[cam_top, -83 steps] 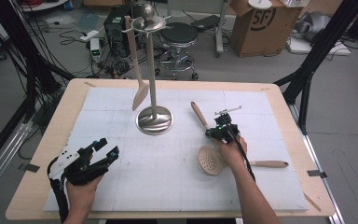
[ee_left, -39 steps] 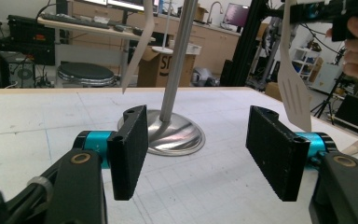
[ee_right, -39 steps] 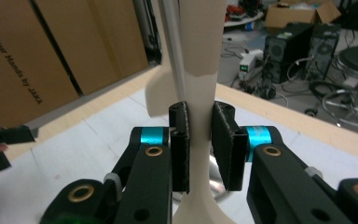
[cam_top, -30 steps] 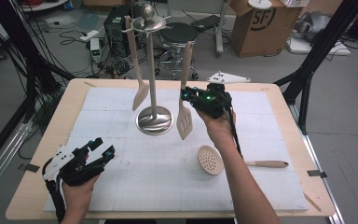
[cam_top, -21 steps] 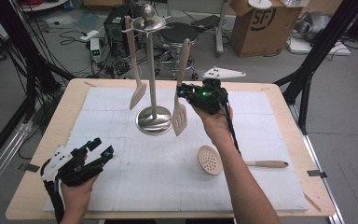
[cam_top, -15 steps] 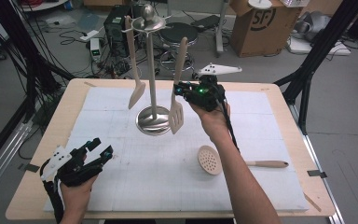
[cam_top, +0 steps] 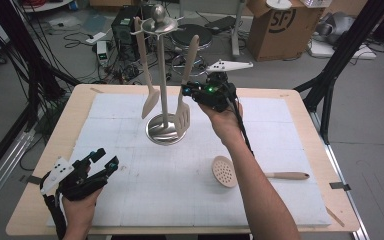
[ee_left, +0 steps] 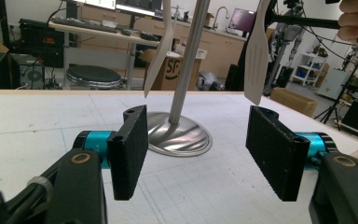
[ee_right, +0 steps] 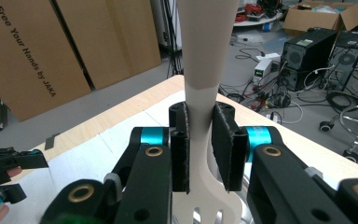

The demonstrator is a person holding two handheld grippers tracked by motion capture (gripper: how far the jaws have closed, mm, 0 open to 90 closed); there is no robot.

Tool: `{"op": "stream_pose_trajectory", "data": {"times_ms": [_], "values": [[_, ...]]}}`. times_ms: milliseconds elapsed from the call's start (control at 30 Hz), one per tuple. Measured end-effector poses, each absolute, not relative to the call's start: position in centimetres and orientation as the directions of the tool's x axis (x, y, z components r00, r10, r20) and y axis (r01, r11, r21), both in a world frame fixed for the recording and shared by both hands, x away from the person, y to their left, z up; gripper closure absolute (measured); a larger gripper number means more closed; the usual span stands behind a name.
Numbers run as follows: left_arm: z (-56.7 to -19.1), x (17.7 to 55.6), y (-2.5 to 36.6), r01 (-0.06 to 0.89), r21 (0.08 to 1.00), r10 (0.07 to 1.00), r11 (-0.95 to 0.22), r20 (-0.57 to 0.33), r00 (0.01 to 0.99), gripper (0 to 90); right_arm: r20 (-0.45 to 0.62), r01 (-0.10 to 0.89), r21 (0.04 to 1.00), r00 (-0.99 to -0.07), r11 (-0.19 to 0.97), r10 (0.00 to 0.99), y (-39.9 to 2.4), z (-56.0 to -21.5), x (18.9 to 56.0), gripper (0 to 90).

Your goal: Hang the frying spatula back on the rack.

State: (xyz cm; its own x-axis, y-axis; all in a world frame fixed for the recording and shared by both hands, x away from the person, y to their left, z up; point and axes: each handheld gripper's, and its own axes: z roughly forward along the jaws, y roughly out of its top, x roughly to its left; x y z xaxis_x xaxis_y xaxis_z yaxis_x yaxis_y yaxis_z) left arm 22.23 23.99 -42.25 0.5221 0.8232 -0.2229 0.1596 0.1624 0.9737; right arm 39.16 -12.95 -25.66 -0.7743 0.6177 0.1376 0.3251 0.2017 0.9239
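A metal utensil stand (cam_top: 163, 75) rises from a round base (cam_top: 165, 132) at the back middle of the white mat. A beige spoon (cam_top: 149, 102) hangs from its left hook. My right gripper (cam_top: 187, 91) is shut on the neck of a beige slotted spatula (cam_top: 184, 114), held upright just right of the pole, handle top near the stand's head. In the right gripper view the pads (ee_right: 223, 144) pinch the spatula (ee_right: 207, 56). My left gripper (cam_top: 105, 161) rests open at the front left, its jaws (ee_left: 198, 149) facing the stand (ee_left: 186, 70).
A round perforated skimmer (cam_top: 225, 171) with a wooden handle lies on the mat (cam_top: 130, 200) at the front right. Beyond the table's far edge are a stool, a computer case, cables and cardboard boxes (cam_top: 275, 25).
My right gripper picked the spatula off the mat, then carried it up and left, close to the stand's pole. The left gripper has stayed where it was.
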Motion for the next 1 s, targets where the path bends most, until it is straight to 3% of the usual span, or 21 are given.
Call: {"op": "stream_pose_trajectory", "data": {"times_ms": [1000], "values": [[-42.23, 21.92, 24.45, 0.155, 0.973, 0.829, 0.169, -0.225, 0.511, 39.5, 0.123, 0.311, 0.928, -0.774, 0.204, 0.621, -12.29, -24.71, 39.57, 77.7]]}}
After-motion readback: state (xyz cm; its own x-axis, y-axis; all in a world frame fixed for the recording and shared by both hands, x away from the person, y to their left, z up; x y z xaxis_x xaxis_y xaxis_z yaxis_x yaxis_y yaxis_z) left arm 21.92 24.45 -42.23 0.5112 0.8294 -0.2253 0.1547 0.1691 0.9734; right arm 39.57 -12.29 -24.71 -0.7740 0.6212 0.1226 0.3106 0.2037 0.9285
